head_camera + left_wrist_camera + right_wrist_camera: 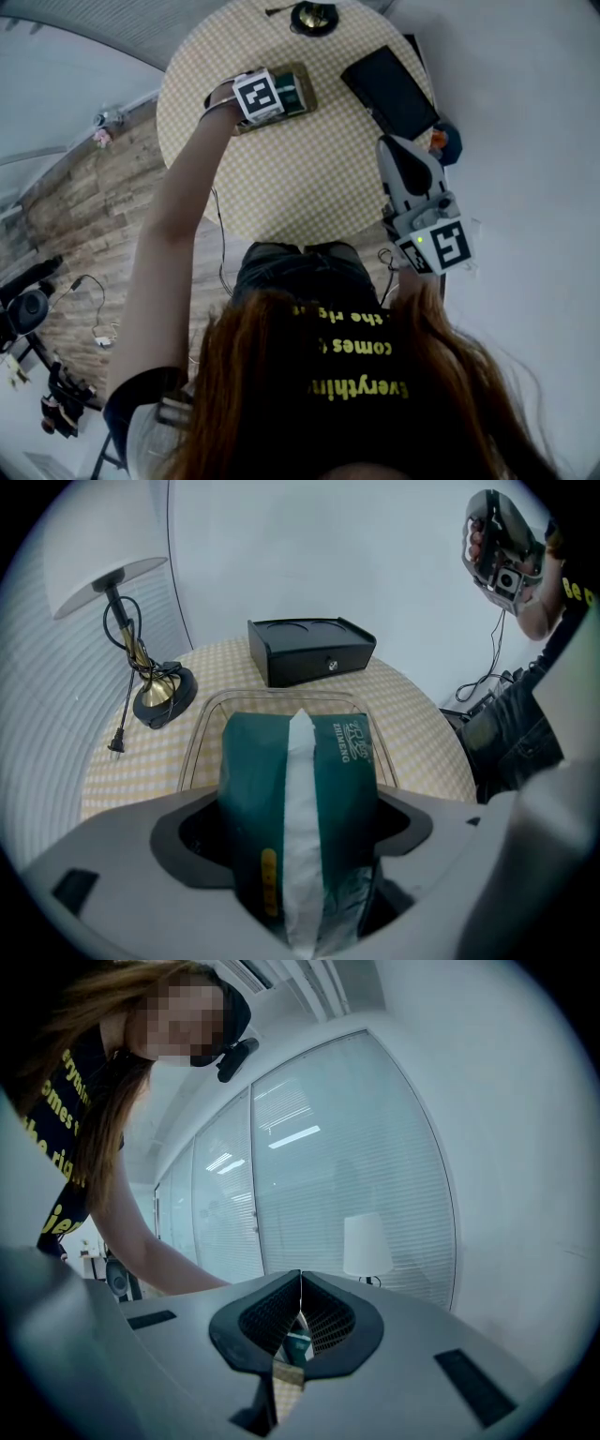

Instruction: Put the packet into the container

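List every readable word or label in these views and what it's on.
"ZHIMENG": white print on the green packet.
"Everythin", "comes", "the ris": yellow print on the person's black shirt, cut off.
Characters beside "ZHIMENG" and the packet's yellow mark: too small to read.

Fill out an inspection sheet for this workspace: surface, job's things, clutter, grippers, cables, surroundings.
Surface: round table with a yellow check top.
Job's things: green packet upright at the clear container, between the left jaws.
Clutter: black box, lamp.
Grippers: left gripper pointing down, jaws on the packet; right gripper shut, empty, beside the table's edge.
Cables: lamp cord and plug on the tabletop; loose cables on the floor.
Surroundings: wooden floor, white wall, blinds.
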A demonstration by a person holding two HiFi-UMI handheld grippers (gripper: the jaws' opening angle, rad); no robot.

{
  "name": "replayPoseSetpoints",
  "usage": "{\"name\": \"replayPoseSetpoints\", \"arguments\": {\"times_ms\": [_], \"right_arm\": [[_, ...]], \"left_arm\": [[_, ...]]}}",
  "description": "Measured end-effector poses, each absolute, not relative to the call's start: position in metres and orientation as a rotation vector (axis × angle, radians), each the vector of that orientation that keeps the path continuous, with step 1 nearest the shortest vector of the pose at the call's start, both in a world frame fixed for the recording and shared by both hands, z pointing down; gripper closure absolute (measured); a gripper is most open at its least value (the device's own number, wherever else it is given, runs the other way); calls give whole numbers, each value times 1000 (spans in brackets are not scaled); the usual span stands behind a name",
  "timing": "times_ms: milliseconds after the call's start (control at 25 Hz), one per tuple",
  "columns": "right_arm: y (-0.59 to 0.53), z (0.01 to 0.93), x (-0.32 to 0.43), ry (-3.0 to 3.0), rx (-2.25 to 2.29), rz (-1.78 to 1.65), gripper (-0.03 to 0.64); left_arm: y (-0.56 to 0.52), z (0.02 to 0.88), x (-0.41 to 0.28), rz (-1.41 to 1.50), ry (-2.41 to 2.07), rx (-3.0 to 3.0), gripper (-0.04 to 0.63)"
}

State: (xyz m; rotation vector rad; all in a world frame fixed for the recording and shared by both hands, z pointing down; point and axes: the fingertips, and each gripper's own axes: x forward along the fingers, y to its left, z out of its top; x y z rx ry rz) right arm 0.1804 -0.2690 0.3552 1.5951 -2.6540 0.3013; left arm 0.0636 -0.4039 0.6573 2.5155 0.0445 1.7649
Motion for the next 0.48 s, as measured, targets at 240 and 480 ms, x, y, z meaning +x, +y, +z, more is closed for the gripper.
{"name": "replayPoseSetpoints", "arguments": {"times_ms": [240,480], "right_arm": [[-269,354,179,-2651,1593,299,603],[-270,355,179,-2649,1590,296,601]], "left_arm": [[-404,656,59,1791,45,2488,201],[-405,645,59,1742,39,2461,173]]}}
